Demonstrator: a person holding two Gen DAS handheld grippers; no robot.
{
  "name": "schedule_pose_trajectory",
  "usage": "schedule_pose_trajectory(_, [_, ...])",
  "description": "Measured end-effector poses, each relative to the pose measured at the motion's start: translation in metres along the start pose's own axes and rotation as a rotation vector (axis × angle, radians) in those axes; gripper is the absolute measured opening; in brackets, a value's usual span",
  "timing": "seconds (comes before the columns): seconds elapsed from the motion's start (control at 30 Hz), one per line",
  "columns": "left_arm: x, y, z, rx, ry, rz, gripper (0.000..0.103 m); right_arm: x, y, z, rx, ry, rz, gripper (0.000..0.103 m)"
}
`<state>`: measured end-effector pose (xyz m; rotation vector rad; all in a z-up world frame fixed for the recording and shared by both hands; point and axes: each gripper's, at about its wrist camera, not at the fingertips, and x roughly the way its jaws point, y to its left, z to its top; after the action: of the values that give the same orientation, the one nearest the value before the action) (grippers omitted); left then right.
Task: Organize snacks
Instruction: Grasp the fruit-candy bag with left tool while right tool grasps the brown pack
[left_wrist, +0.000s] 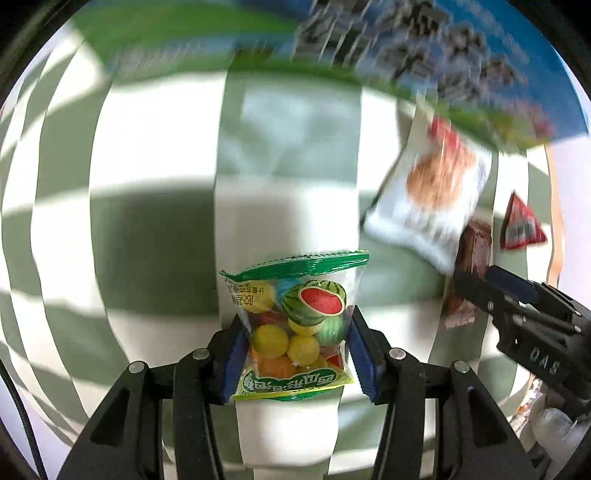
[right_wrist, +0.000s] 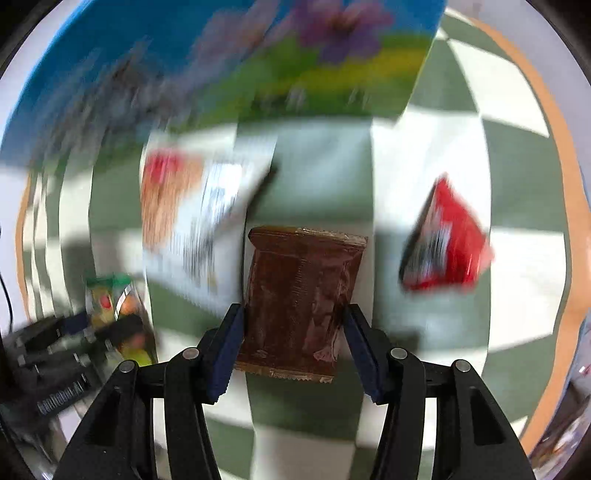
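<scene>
My left gripper (left_wrist: 297, 325) points down at the table and is shut on a clear, green-edged packet of round fruit gums (left_wrist: 299, 317) with a watermelon print; both blue pads press its sides. In the right wrist view my right gripper (right_wrist: 294, 314) is shut on a brown foil snack packet (right_wrist: 299, 291), a pad against each long edge. Both packets rest on the green-and-white checked cloth (left_wrist: 155, 147). The two grippers work side by side: the right gripper (left_wrist: 487, 280) shows at the right edge of the left wrist view, over the brown packet (left_wrist: 474, 247).
A white packet with a biscuit picture (right_wrist: 192, 210) lies just left of the brown one. A red triangular packet (right_wrist: 450, 243) lies to its right. A large blue and green box (right_wrist: 258, 55) stands behind them. The table's wooden edge (right_wrist: 554, 147) runs along the right.
</scene>
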<state>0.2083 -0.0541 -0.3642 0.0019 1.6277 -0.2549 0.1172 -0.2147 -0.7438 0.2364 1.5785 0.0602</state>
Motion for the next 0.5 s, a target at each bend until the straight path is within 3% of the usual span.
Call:
schedule_pose_trajectory(0.2, [0.019, 0.008, -0.039, -0.019, 0.071, -0.029, 0.048, 0.007, 0.01, -0.061, -0.114, 0.1, -0.02, 0.058])
schedule_pose_trajectory(0.4, [0.028, 0.007, -0.034, -0.032, 0.075, -0.023, 0.049, 0.019, -0.014, -0.07, 0.037, 0.072, 0.068, 0.078])
schedule_pose_trajectory(0.5, [0.035, 0.004, -0.035, -0.022, 0.069, -0.008, 0.05, 0.028, -0.013, -0.066, 0.081, 0.06, 0.107, 0.096])
